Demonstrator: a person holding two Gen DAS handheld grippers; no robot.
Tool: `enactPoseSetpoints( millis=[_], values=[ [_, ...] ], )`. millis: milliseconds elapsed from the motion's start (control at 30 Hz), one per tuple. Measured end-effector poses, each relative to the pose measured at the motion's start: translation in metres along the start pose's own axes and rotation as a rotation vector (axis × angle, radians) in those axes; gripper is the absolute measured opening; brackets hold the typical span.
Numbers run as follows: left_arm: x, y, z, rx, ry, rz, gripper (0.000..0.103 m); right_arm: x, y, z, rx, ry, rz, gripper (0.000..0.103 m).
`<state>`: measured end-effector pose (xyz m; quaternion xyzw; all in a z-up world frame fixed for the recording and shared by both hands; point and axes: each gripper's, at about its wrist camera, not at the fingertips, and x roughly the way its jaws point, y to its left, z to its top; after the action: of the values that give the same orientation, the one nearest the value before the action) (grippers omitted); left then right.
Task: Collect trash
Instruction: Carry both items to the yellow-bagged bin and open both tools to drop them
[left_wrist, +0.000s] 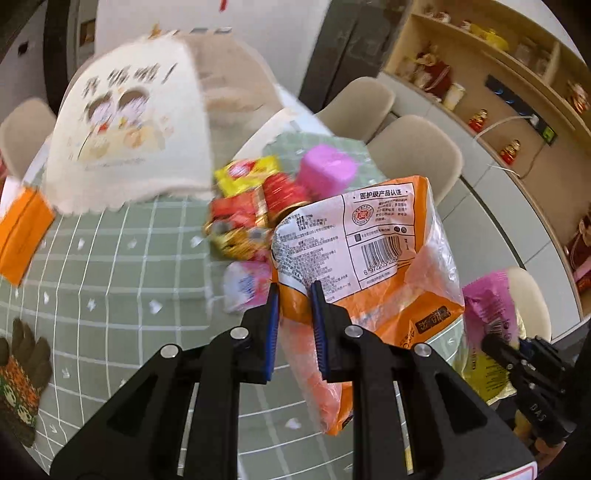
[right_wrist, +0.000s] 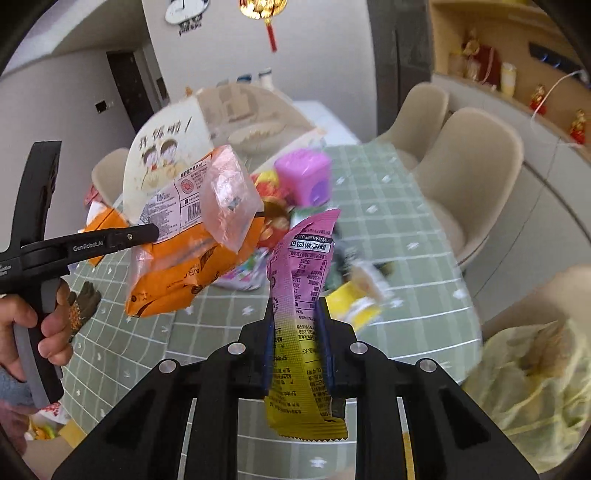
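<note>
1. left gripper (left_wrist: 293, 291) is clamped on the orange bag (left_wrist: 369, 251); the blue pads pinch its lower left edge, and the bag hangs clear of the table (left_wrist: 110, 258); barcode label faces the camera, clear torn plastic sticks out on the right
2. right gripper (right_wrist: 295, 310) is clenched on the pink wrapper (right_wrist: 306, 266); it runs pink at the top to yellow at the bottom, stands up between the pads and dangles below them; also lifted off the table
3. from the right wrist view you can see a hand (right_wrist: 33, 332) squeezing the left gripper's handle, with the orange bag out at its tip
4. still lying on the green checked cloth: a pile (left_wrist: 247, 210) of red and yellow wrappers mid-table, a pink cube (left_wrist: 327, 170) just behind it, a pinkish-white packet (left_wrist: 245, 284) near the bag; pretty blurry tbh
5. big cream paper bag (left_wrist: 129, 129) with a cartoon print stands behind the pile; orange box (left_wrist: 22, 232) at the left edge; a glove (left_wrist: 22, 369) lower left
6. yellowish plastic bag (right_wrist: 535, 387) sits off the table's right side; beige chairs (right_wrist: 469, 184) around
</note>
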<state>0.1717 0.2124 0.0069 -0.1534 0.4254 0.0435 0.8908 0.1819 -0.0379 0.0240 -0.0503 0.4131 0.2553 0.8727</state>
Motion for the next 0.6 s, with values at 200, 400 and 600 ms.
enactPoseSetpoints(
  millis=[200,400,600],
  values=[
    [-0.008,-0.08,0.018,0.079,-0.045,-0.049,0.016,-0.046,-0.063,0.0,0.049,-0.077,-0.057,0.02],
    [-0.002,-0.171,0.021,0.172,-0.05,-0.118,0.016,-0.093,-0.135,-0.017,0.098,-0.129,-0.158,0.02],
    [0.019,-0.262,0.007,0.287,0.005,-0.176,0.016,-0.133,-0.197,-0.035,0.147,-0.174,-0.26,0.02]
  ],
)
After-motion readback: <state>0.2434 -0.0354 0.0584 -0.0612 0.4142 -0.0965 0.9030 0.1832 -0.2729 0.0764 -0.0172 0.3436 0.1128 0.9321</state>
